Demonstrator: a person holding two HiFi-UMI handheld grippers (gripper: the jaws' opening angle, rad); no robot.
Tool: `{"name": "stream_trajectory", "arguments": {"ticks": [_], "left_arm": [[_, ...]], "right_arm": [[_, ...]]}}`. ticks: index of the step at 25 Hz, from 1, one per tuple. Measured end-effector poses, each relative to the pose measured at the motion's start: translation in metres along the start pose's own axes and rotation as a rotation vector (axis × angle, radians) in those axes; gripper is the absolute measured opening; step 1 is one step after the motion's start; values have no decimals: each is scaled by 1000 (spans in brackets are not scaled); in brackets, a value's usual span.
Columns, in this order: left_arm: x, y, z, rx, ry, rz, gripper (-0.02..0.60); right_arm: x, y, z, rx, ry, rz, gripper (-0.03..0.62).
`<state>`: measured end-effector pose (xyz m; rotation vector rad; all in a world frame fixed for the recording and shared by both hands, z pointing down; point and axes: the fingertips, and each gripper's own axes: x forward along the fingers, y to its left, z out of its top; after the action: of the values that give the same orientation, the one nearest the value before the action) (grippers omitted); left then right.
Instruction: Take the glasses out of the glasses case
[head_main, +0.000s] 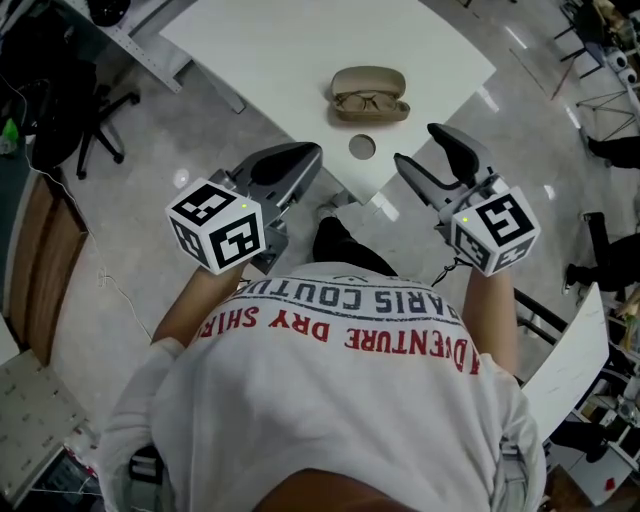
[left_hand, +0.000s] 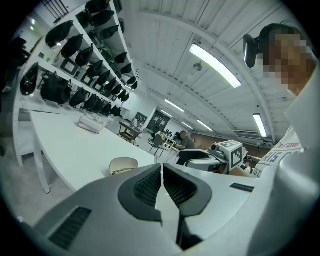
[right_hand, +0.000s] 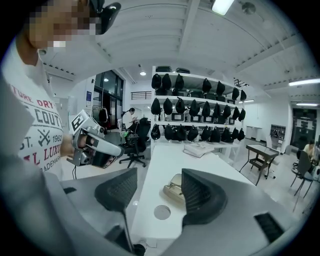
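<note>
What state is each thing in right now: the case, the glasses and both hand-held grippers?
Glasses case: open, lying on the table.
Glasses: inside the open case, not yet taken out.
Left hand-held gripper: jaws together, holding nothing.
Right hand-held gripper: jaws apart, holding nothing, pointing towards the case.

Right gripper's (right_hand: 157, 182) own jaw blocked one side of the glasses case (right_hand: 173, 188); in the left gripper view the glasses (left_hand: 122, 170) were too small to make out, and the table's (head_main: 290, 50) far edge ran off the head view's top
</note>
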<state>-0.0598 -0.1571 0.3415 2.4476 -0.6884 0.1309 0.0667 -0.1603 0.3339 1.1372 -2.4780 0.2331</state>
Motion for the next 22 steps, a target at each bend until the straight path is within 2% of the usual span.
{"name": "stream_trajectory", "arguments": {"ticks": [10,17,22], "left_arm": [[38,41,9,-42,30,69,35],[58,65,19,-60,32,102,35],[66,80,16,-73,38,128,35]], "right_arm": [[47,-54,-13,-55,91,39,276],[81,-80,-21,-77,120,78,275],[103,-87,-38,-144,176,109,269]]}}
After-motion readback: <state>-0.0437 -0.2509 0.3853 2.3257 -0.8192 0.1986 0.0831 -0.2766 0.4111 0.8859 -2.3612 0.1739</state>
